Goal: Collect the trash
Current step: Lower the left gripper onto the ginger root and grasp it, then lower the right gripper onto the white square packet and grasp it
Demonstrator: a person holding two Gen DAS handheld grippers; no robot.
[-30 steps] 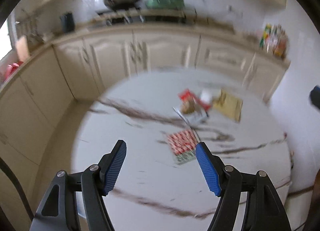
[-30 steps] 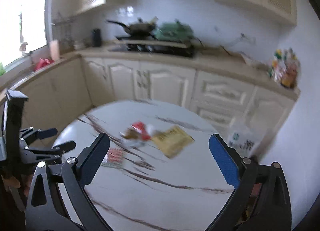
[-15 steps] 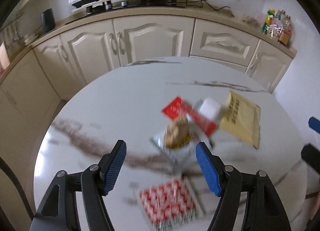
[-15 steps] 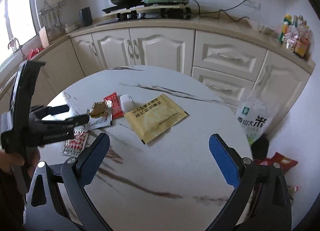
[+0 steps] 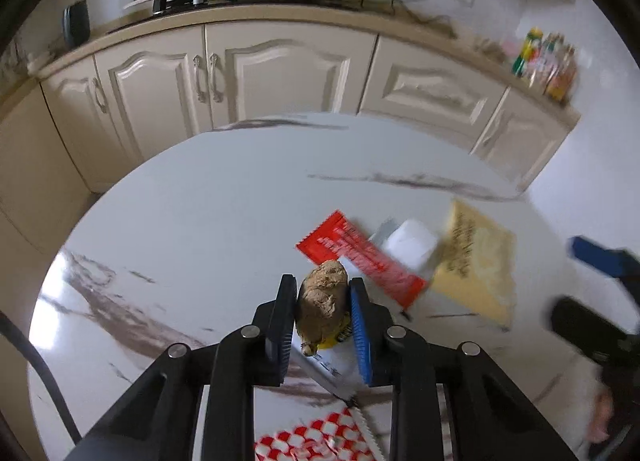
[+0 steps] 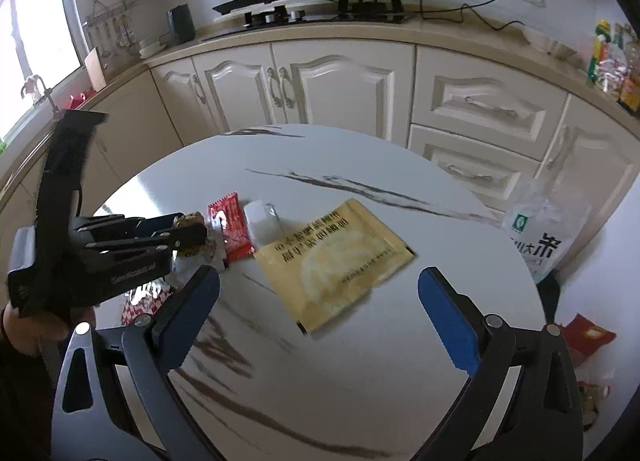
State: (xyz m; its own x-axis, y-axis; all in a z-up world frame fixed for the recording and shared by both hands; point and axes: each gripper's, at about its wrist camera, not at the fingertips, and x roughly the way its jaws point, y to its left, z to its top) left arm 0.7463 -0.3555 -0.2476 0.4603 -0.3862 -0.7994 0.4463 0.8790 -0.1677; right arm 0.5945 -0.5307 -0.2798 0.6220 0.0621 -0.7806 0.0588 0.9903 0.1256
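A round marble-patterned worktop (image 6: 360, 361) stands in a kitchen with cream cabinets, a hob with a pan and a green cooker behind it. On it, the left gripper (image 5: 322, 315) is closing its jaws around a brown lump of food scrap (image 5: 322, 303), which sits on a small white wrapper (image 5: 332, 365); the pads look to be right at the lump's sides, though whether they already press on it is hard to say. The right gripper (image 6: 320, 301) hangs wide open over the near half of the worktop with nothing between its fingers. To do this step well, the person would likely let the left jaws finish closing gently, since the lump looks crumbly and might break, and lift straight up so the wrapper beneath does not drag the neighbouring rubbish along. Just beyond the lump lies a red packet (image 5: 360, 257), then a small white sachet (image 5: 412, 243), and past those a large yellow packet (image 6: 334, 257), flat and probably easiest taken by an edge near the open right gripper. A red-and-white checked wrapper (image 5: 320, 437) lies nearest the left gripper's base. As for containers, no bin or rubbish bag can be made out in either view; a printed white bag (image 6: 540, 229) leans against the cabinets past the worktop's right edge, its contents unseen, and more wrappers lie on the floor (image 6: 592, 337) beside it.
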